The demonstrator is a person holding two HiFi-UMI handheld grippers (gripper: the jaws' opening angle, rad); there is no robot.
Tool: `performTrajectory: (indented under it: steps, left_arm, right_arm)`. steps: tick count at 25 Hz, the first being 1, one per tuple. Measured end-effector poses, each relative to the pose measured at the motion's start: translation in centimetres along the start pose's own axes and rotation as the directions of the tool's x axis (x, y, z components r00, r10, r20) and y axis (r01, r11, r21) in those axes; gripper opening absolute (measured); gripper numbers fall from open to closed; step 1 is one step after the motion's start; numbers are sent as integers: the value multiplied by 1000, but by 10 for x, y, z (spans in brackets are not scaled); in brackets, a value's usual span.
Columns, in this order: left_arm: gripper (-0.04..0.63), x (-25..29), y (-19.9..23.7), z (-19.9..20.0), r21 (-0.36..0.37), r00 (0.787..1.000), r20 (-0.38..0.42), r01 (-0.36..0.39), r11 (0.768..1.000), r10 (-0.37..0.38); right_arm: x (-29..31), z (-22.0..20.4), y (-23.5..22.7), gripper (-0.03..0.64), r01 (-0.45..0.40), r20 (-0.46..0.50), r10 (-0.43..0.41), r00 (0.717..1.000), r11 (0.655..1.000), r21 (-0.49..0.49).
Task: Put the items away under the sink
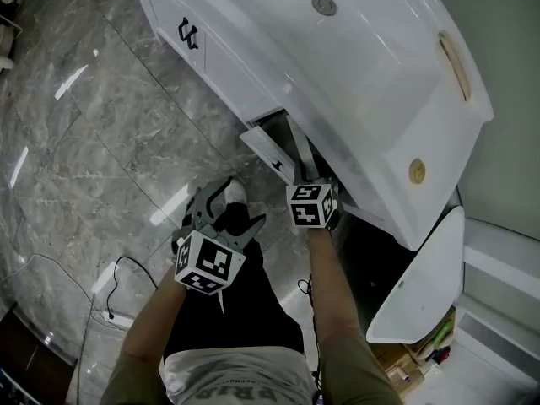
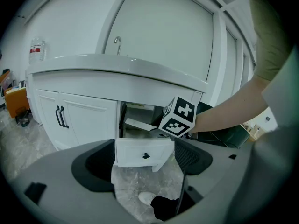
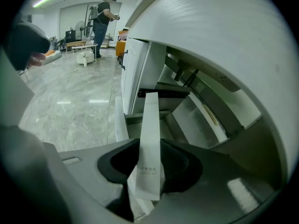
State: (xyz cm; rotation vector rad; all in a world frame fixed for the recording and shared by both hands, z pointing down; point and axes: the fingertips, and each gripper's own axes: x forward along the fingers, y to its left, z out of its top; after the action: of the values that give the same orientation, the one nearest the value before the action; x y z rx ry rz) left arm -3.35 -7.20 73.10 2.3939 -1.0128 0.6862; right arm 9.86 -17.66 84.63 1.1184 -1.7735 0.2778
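My right gripper [image 3: 149, 166] is shut on a long, slim white box [image 3: 150, 139]. The box's far end reaches over the open white drawer [image 3: 140, 118] under the sink counter [image 1: 371, 83]. From the head view the right gripper [image 1: 304, 175] hangs just above that drawer [image 1: 268, 152], with the box [image 1: 299, 148] pointing into the cabinet opening. My left gripper [image 1: 228, 216] stands open and empty to the left, over the floor in front of the drawer [image 2: 145, 155]. Between its jaws only floor tile and a white shoe [image 2: 150, 199] show.
Shut cabinet doors with black handles [image 2: 60, 117] lie left of the drawer. A faucet [image 2: 117, 45] and a bottle [image 2: 36, 50] stand on the counter. A cable and power strip [image 1: 114, 310] lie on the marble floor. A white oval fixture [image 1: 422, 285] is at the right. A person [image 3: 103, 13] stands far back.
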Motion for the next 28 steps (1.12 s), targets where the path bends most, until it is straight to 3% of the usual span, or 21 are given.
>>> performTrajectory:
  steps: [11,19,28]
  left_arm:
    - [382,28,7,-20,2,1000,5,20,1000,-20]
    - [383,43,13,-26,11,999,4,33,999,-33]
    - [382,55,21,-26,23,999,-1,35,999,-35]
  right_arm:
    - [32,-11,-8,140,41,-63,-49,997,990,-133]
    - [49,-19,-22,140,58,-125,-71,990,992,-110]
    - [64,-29,-25,141,40,-188,-71,979,985,-166]
